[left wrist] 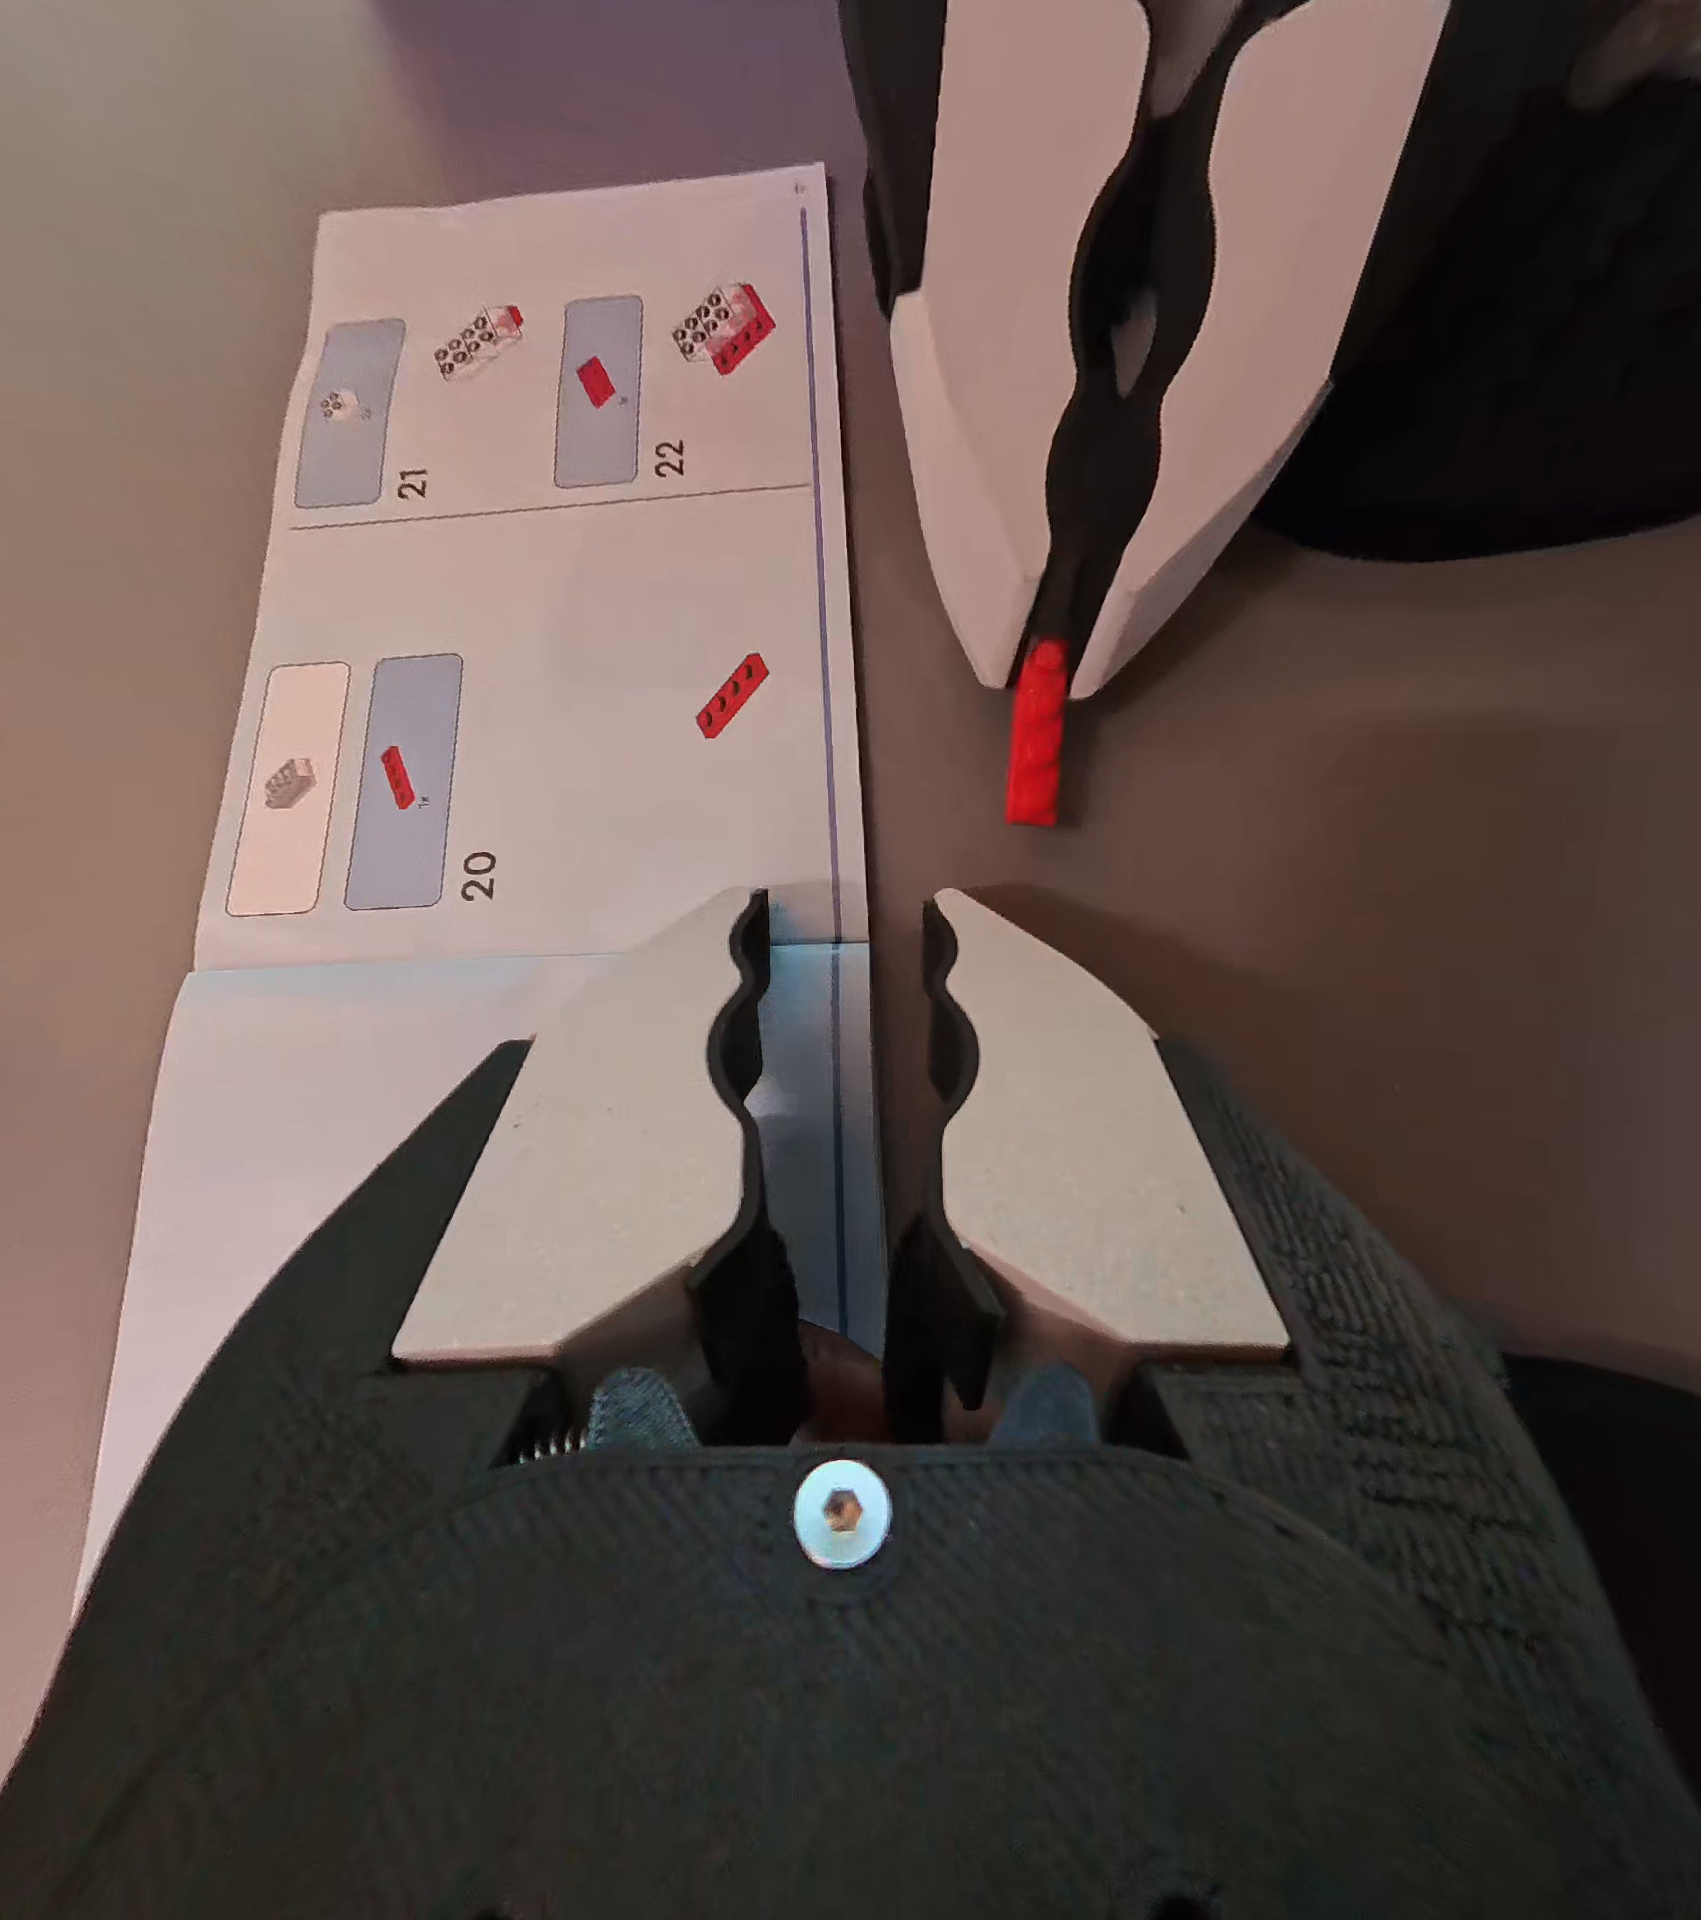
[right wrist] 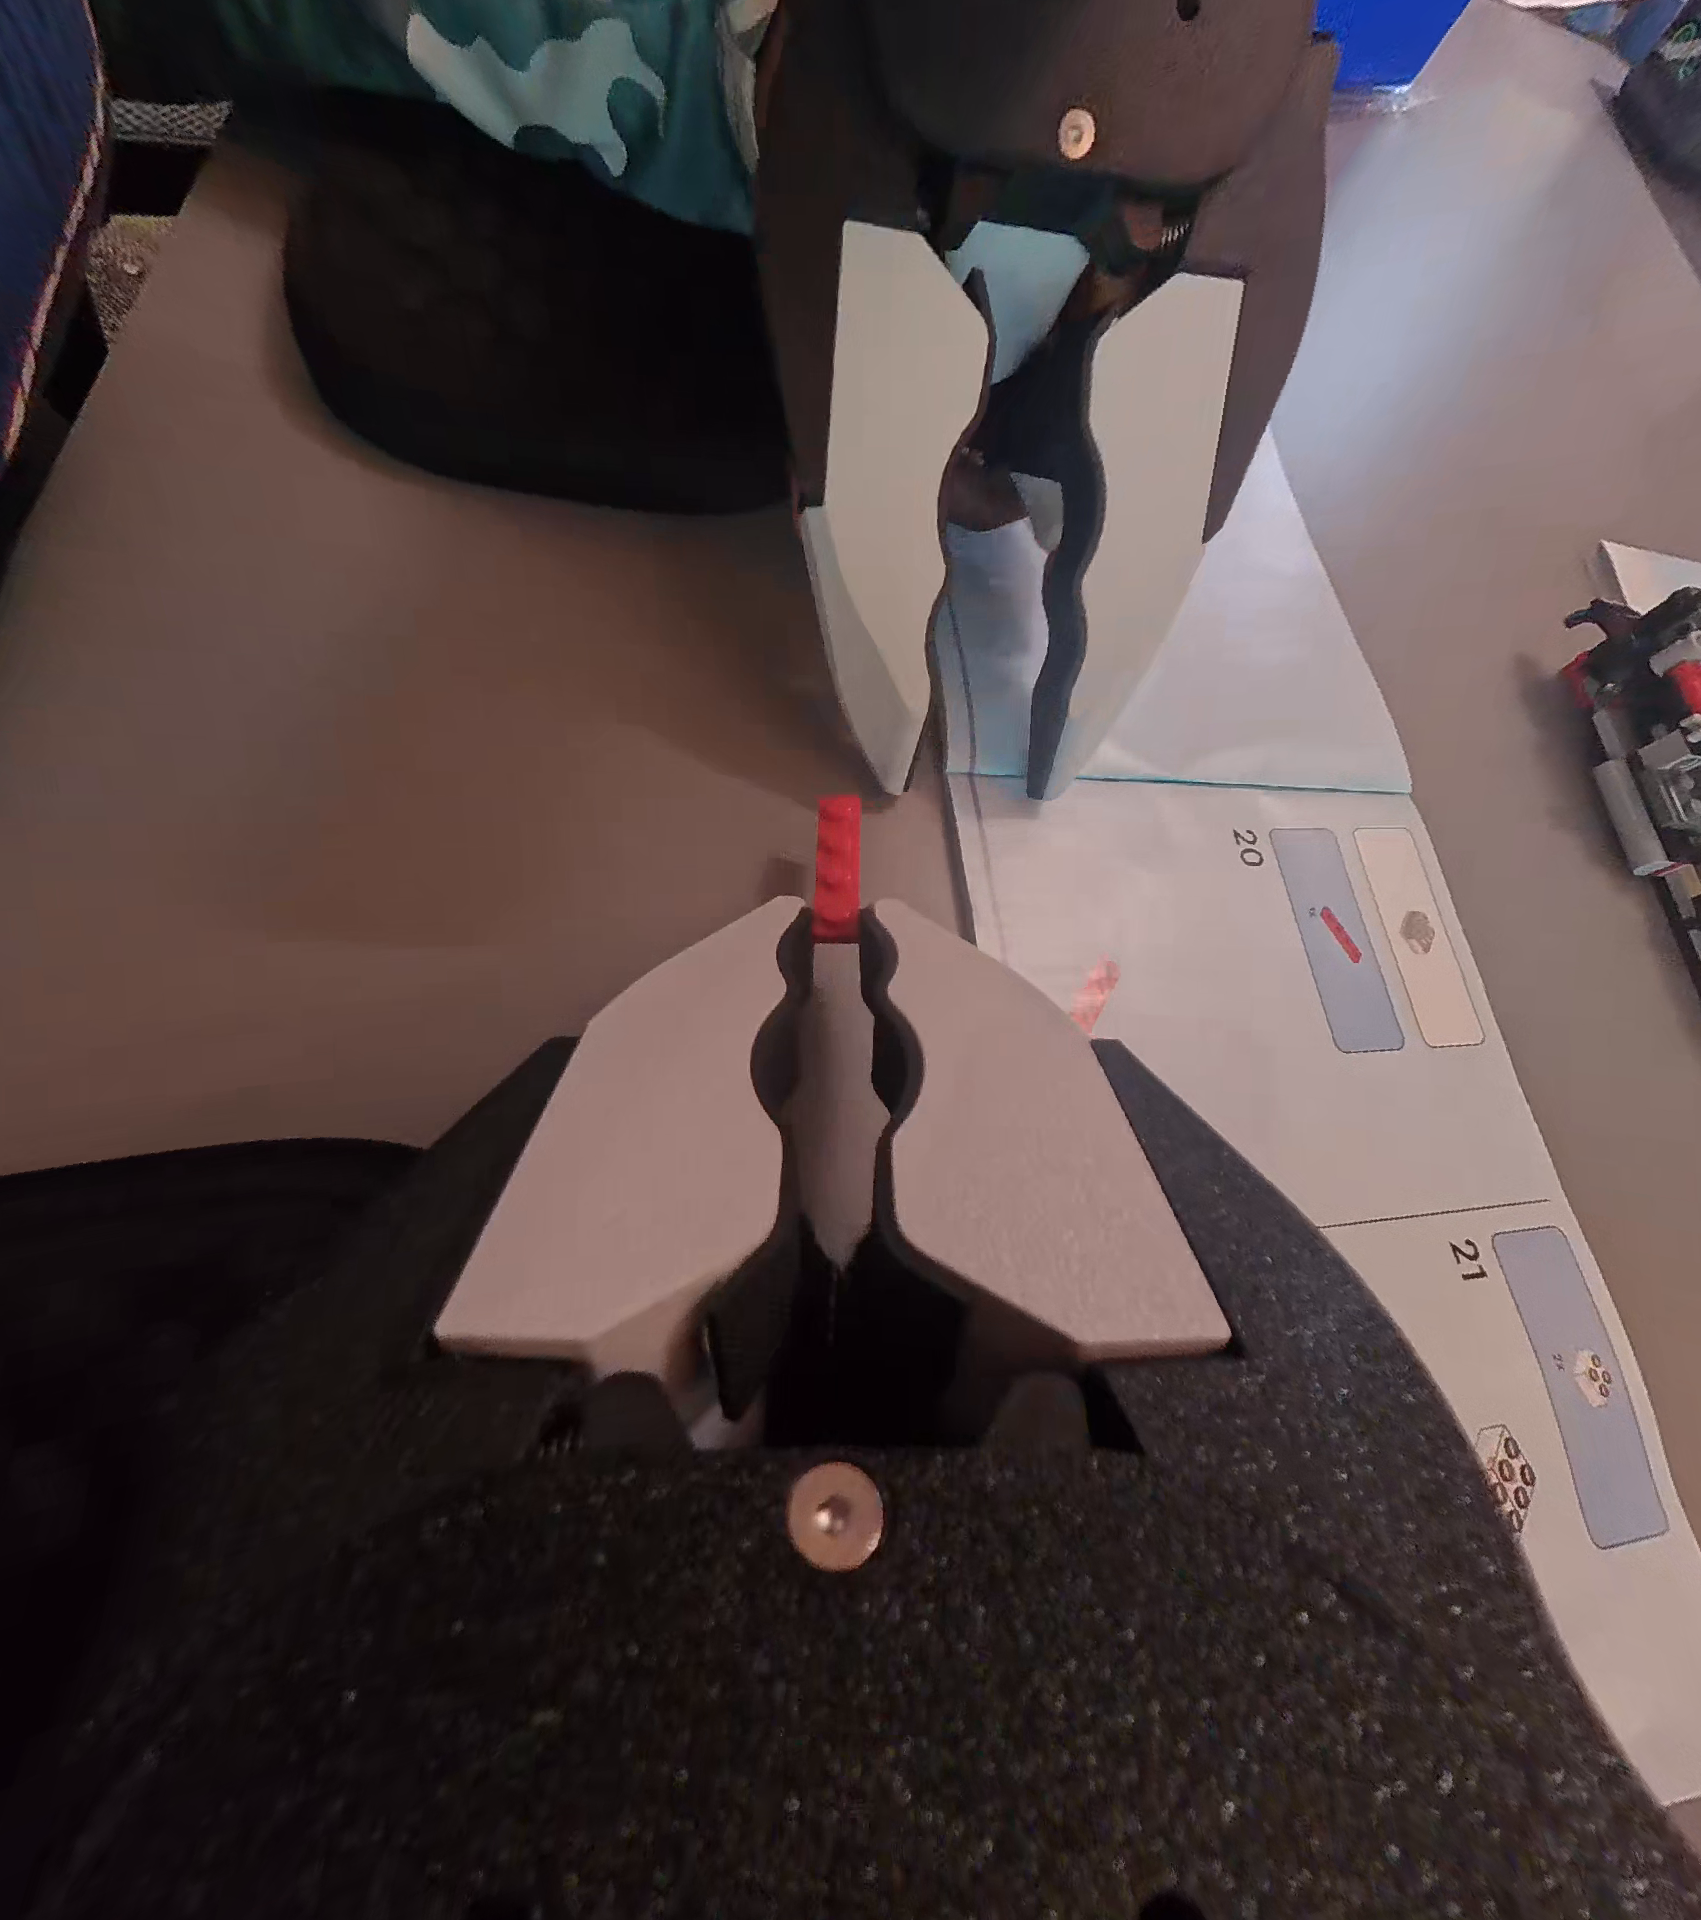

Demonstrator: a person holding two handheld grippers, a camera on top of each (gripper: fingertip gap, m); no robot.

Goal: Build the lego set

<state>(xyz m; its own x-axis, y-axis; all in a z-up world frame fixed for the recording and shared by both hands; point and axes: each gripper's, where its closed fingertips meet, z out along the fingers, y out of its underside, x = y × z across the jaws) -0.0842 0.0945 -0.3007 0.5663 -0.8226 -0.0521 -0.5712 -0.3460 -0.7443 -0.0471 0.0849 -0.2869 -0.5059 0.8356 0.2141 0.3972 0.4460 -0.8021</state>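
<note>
My right gripper [right wrist: 838,914] is shut on one end of a long red brick [right wrist: 838,871], which sticks out past its tips just over the grey table. The same gripper [left wrist: 1041,675] and red brick [left wrist: 1035,743] show in the left wrist view, at the right of the open instruction booklet [left wrist: 555,582]. My left gripper [left wrist: 846,904] is open and empty over the booklet's right edge, its tips a short way from the brick's free end. It faces the right gripper in the right wrist view [right wrist: 971,790].
A partly built grey, black and red model [right wrist: 1698,821] lies on the table at the far right. The booklet [right wrist: 1241,1039] spreads along the right side. A dark rounded object [right wrist: 513,343] sits at the back. A person's patterned clothing is behind it. My hands' fingertips stand some 5 cm from each other.
</note>
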